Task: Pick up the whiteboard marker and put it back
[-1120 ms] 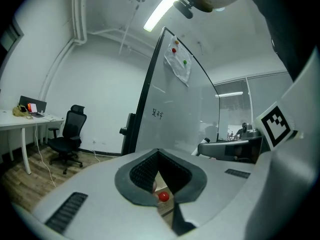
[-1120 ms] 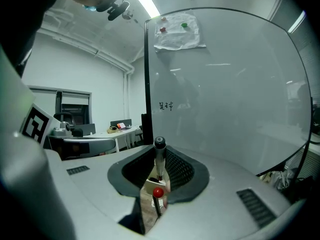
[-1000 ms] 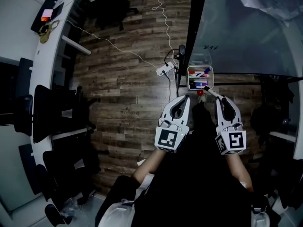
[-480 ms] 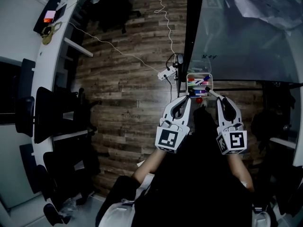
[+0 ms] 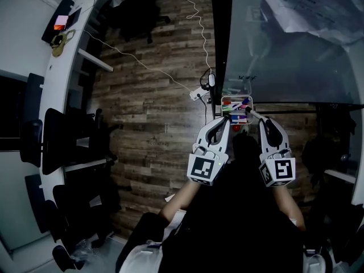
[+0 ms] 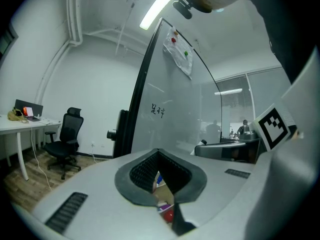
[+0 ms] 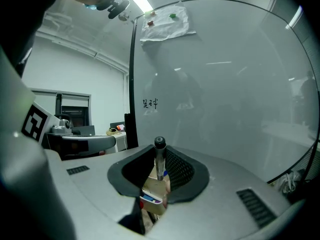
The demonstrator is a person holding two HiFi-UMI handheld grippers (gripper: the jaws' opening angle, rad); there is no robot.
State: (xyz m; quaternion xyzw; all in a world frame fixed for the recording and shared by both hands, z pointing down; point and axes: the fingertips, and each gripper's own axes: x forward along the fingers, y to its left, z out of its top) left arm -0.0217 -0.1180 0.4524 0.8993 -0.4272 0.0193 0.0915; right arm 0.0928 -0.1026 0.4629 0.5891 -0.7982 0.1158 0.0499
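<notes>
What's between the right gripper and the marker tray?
Only the marker that the right gripper holds. The head view shows it sticking out from the jaws toward the tray, with nothing else in the gap.

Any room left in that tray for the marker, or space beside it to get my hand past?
The tray looks crowded with markers. Bare floor lies left of it, between the power strip and the left gripper.
</notes>
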